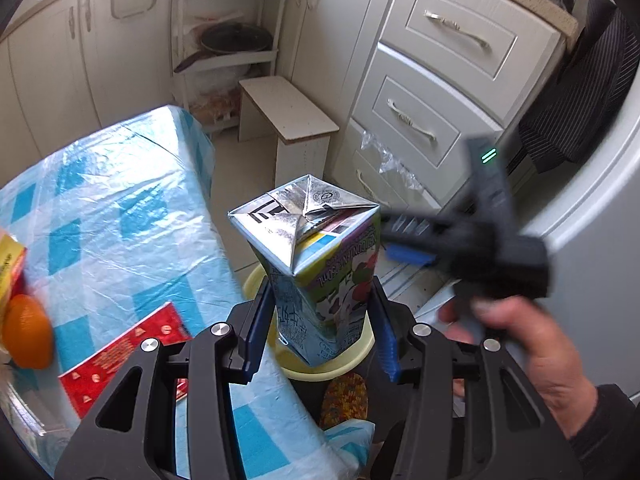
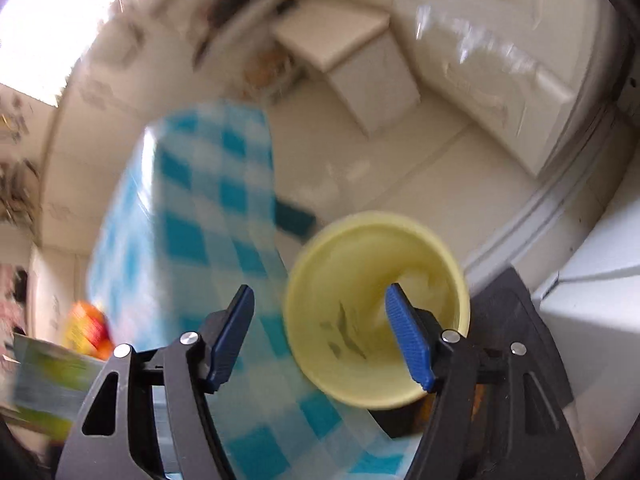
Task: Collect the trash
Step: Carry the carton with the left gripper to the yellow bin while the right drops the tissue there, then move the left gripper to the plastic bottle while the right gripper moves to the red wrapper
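Observation:
In the left wrist view my left gripper [image 1: 320,320] is shut on a milk carton [image 1: 316,272], held upright just above a pale yellow trash bin [image 1: 320,370] standing beside the table. My right gripper [image 1: 404,236] shows blurred to the right of the carton, held in a hand. In the right wrist view the right gripper [image 2: 320,340] is open and empty, looking down into the yellow bin [image 2: 360,368]. The view is motion-blurred.
A table with a blue checked cloth [image 1: 112,220] holds an orange [image 1: 26,332], a red packet [image 1: 128,352] and a yellow box [image 1: 10,264]. A white stool [image 1: 288,120], cabinet drawers [image 1: 432,100] and a corner shelf [image 1: 228,40] stand behind.

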The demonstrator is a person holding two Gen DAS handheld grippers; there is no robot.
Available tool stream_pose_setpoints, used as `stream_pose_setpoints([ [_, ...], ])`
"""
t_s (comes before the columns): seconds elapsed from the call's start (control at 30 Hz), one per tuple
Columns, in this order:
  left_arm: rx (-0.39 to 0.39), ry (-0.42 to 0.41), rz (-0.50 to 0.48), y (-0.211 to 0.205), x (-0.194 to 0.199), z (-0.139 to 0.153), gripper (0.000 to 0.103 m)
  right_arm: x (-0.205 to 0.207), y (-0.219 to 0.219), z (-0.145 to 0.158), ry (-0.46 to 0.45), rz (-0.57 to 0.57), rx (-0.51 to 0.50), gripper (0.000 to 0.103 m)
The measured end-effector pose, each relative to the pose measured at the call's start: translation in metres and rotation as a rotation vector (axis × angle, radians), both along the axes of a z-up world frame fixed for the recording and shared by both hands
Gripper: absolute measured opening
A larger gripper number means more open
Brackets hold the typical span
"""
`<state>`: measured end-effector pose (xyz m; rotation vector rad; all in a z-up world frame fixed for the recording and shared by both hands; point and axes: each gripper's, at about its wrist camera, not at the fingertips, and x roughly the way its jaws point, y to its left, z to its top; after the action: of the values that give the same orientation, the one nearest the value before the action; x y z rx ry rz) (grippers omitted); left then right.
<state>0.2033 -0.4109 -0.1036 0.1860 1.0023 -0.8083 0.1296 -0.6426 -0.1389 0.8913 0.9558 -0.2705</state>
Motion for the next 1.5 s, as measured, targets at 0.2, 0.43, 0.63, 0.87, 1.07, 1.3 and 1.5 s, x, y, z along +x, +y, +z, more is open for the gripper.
stream_pose_setpoints([
  [0.2,0.094,0.031,0.011,-0.040,0.010,-0.038,0.044,-0.021,-0.014,0.056,-0.198,-0.115,-0.048,0.074],
  [0.43,0.155,0.073,0.042,-0.065,0.019,-0.063,0.058,-0.015,-0.012,0.067,-0.229,-0.107,-0.040,0.075],
  [0.63,0.122,0.031,0.071,-0.036,0.010,-0.040,0.065,-0.003,0.002,0.067,-0.250,-0.098,-0.039,0.076],
  [0.87,0.077,-0.075,0.195,0.064,-0.009,0.009,0.075,0.015,0.029,0.070,-0.236,-0.011,-0.067,0.076],
  [1.07,0.104,-0.141,0.427,0.183,-0.019,0.033,0.080,0.037,0.100,0.077,-0.209,0.261,-0.159,0.079],
  [1.3,0.091,-0.038,0.659,0.289,-0.014,0.030,0.084,0.045,0.217,0.061,-0.143,0.684,-0.371,0.090],
  [1.5,0.020,0.122,0.747,0.309,0.000,0.007,0.085,0.045,0.257,0.033,-0.069,0.824,-0.433,0.091],
])
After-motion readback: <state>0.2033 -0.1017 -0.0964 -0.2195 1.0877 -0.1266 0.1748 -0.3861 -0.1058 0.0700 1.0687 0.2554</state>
